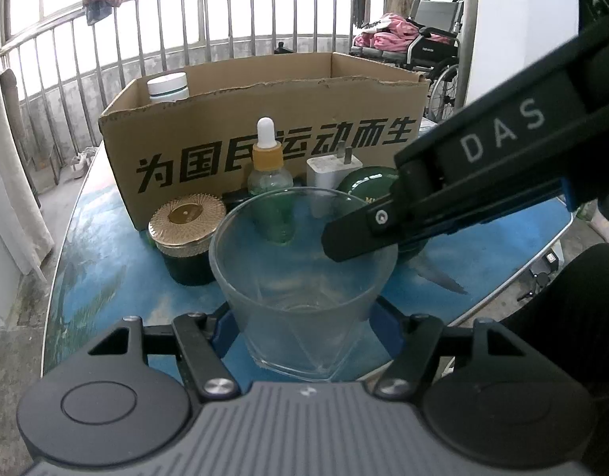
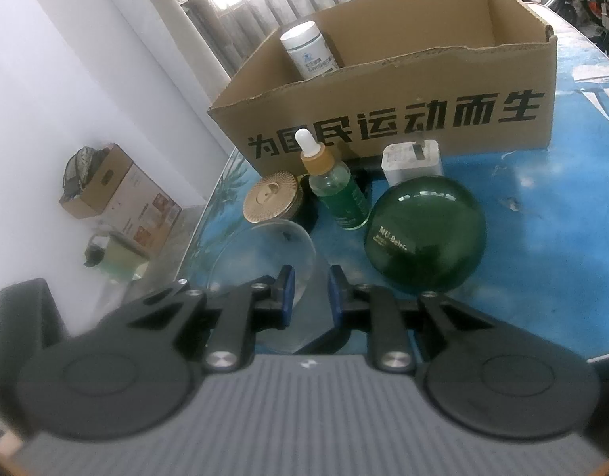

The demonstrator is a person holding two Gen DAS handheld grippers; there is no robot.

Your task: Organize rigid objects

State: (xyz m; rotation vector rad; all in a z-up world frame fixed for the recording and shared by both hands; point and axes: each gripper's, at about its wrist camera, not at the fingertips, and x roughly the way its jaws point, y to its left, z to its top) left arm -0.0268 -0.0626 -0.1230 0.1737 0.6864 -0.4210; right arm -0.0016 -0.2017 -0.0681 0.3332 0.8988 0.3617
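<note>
Presently the glass (image 1: 302,277) stands upright between the left gripper's (image 1: 304,333) fingers, seemingly clamped; right gripper (image 2: 309,293), part-open, straddles its rim. Box (image 2: 423,91) lies beyond.

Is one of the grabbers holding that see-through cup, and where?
Yes: the left gripper clasps the glass cup by its lower sides. The right gripper straddles the cup's rim, jaws apart.
</note>
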